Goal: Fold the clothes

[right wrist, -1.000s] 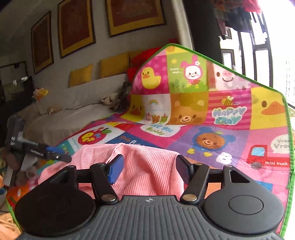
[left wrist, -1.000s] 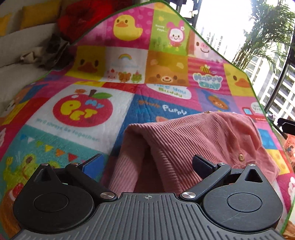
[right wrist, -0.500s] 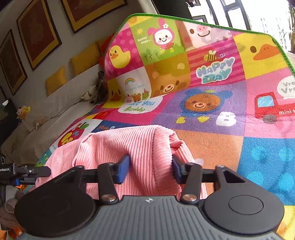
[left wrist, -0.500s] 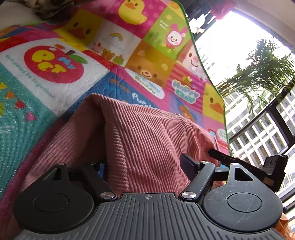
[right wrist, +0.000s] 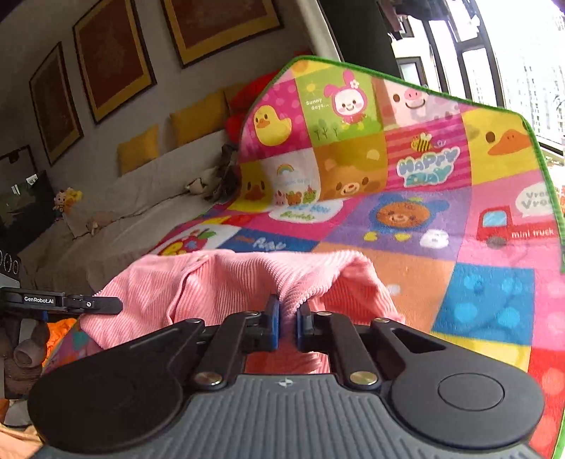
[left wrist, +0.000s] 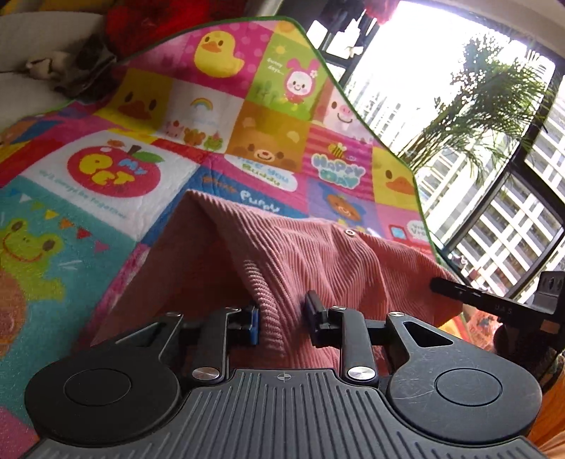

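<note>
A pink corduroy garment [left wrist: 317, 257] with a metal snap [left wrist: 349, 232] lies on a colourful cartoon play mat [left wrist: 106, 169]. Its near edge is drawn up towards both grippers. My left gripper [left wrist: 282, 319] is closing, with a thick fold of the cloth filling the gap between its blue pads. In the right wrist view the garment [right wrist: 212, 282] bunches into a ridge. My right gripper [right wrist: 286, 323] is closing too, its pads pinching that ridge tightly. Each gripper shows at the side of the other's view, at the garment's outer corner.
The mat [right wrist: 459, 229] runs up at the far end against a sofa [right wrist: 141, 197] with yellow cushions [right wrist: 197, 116] and small toys. Framed pictures [right wrist: 219, 24] hang above. A large window [left wrist: 494, 212] with a palm [left wrist: 494, 91] is on the right. Orange fabric [right wrist: 60, 328] lies beside the mat.
Both grippers went from wide open around the garment's near edge to closed on folds of it. The cloth now bunches between the pads and its edge is lifted.
</note>
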`<state>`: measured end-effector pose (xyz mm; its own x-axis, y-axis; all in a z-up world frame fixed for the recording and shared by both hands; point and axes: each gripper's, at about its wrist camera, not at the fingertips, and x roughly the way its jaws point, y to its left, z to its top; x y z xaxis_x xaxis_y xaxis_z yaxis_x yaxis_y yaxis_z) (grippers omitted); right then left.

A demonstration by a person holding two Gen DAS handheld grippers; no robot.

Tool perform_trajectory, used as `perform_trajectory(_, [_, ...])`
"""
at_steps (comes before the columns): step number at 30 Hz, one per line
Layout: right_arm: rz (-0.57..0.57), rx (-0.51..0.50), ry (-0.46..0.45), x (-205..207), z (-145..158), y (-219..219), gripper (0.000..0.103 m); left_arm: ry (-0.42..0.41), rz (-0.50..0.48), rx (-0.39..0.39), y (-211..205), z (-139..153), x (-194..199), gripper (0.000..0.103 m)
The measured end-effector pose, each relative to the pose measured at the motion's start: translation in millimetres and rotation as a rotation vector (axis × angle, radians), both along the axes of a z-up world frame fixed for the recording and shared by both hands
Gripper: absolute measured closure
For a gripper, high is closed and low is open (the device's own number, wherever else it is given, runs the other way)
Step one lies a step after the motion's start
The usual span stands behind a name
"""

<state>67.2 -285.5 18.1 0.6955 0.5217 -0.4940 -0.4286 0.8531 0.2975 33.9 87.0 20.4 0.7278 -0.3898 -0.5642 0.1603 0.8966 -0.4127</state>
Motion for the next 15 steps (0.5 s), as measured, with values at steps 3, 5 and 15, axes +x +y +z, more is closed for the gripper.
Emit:
perform_trajectory(3, [-0.031,-0.048,0.075,6.7,-25.4,2.8,0.088,0.027,0.023,0.032,4.3,-9.9,1.4,0.057])
perform_trajectory(5, [-0.044,-0.056,0.088,9.3,-28.7,1.3,0.080,0.035,0.034,0.040,8.0,-12.8,2.4,0.048])
perform_trajectory(15, [0.058,-0.129,-0.192,2.1,26.3,43.9,0.043,-0.116,-0.008,0.003,-1.7,9.1,17.4,0.025])
